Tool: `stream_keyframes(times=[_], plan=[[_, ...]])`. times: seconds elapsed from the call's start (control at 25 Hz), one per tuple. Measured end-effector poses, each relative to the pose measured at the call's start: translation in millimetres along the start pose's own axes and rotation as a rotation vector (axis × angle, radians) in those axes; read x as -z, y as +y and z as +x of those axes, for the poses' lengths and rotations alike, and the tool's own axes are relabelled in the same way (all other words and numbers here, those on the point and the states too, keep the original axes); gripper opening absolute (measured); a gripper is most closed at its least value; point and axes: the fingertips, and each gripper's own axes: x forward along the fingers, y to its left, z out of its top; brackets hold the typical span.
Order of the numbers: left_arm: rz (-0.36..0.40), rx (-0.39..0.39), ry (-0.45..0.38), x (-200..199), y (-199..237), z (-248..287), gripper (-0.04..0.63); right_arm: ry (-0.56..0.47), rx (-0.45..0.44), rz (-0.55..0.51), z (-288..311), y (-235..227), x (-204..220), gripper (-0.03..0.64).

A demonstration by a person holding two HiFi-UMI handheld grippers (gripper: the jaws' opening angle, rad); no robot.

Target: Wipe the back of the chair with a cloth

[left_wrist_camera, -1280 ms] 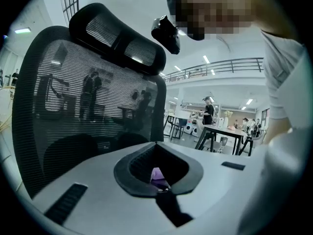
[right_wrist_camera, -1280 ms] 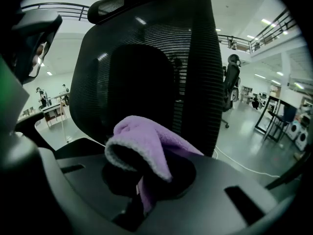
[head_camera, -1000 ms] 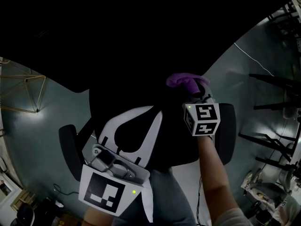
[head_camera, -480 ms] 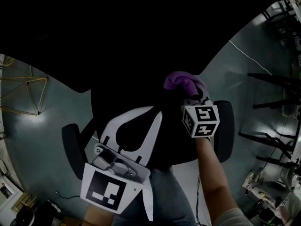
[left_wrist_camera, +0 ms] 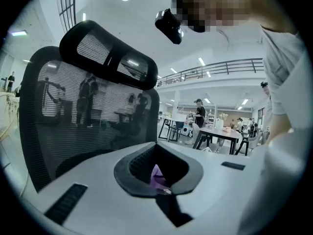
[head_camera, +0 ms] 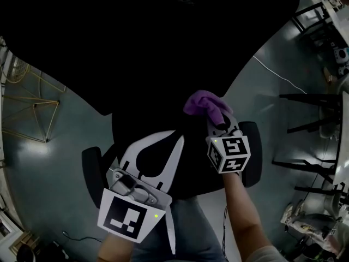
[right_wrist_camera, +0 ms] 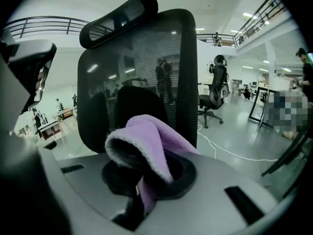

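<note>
Your right claw (right_wrist_camera: pixel 145 189) is clamped on the purple cloth (right_wrist_camera: pixel 149 138), which bunches up out of the jaws in a soft fold. It is raised in front of the lower part of the chair (right_wrist_camera: pixel 146 62), facing its black mesh back. Whether the cloth is pressing on the mesh or sits just short of it, no view settles. Your left claw (left_wrist_camera: pixel 164 192) has its jaws drawn together at the tips and grips nothing. The sliver of purple in the hollow between them looks like the cloth seen beyond, since the head view shows it apart from those tips. The mesh carries no mark of wiping, so I judge you are at or near the start of a stroke, with most of the back and the headrest (right_wrist_camera: pixel 120 13) yet to cover. No brand or word is readable; each marker cube (head_camera: pixel 228 153) bears only black-and-white squares.
</note>
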Motion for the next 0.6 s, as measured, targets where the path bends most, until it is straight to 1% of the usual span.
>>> stream_keyframes(times=[0.12, 0.28, 0.44, 0.6], plan=[[0.011, 0.003, -0.011, -11, -2, -8, 0.012, -0.005, -0.007, -0.005, -14, 10, -14, 0.047], [0.006, 0.001, -0.041, -33, -2, -20, 0.012, -0.018, -0.028, -0.012, -35, 30, -38, 0.048], [0.038, 0.011, -0.065, -56, -1, -30, 0.012, -0.048, -0.039, -0.034, -56, 48, -70, 0.048], [0.004, 0.007, -0.101, -80, 4, -46, 0.012, -0.09, -0.045, -0.042, -81, 71, -107, 0.048]])
